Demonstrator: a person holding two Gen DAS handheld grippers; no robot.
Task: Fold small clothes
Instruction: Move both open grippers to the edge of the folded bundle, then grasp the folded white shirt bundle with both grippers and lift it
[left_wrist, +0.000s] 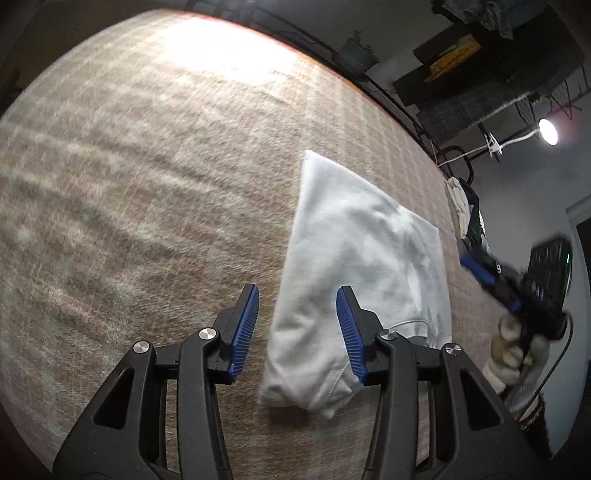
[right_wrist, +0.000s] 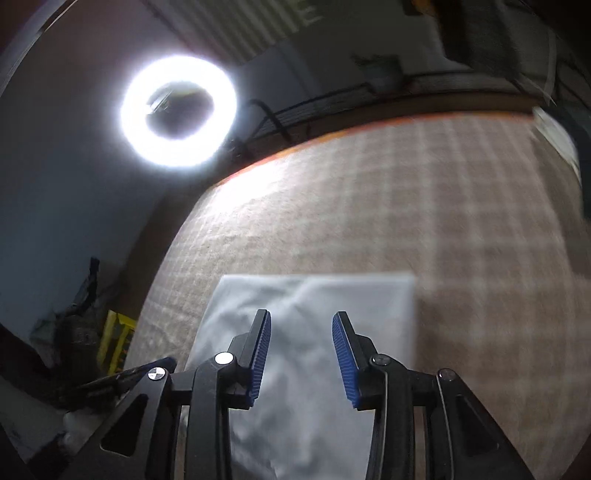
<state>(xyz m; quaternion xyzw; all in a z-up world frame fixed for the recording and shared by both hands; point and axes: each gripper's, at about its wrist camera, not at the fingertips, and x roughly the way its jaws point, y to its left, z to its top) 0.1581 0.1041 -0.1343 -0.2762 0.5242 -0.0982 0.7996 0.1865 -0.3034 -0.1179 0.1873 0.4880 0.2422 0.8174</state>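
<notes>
Open right gripper (right_wrist: 301, 321) above white garment (right_wrist: 317, 295)

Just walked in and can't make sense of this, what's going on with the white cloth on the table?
A person is folding clothes with a handheld gripper in each hand. A white garment lies folded on the plaid tablecloth. The left gripper and the right gripper are both open above it, and neither grips the fabric. A gloved hand holds the right gripper. A ring light shines on the table, and more clothes sit at its far edge.
</notes>
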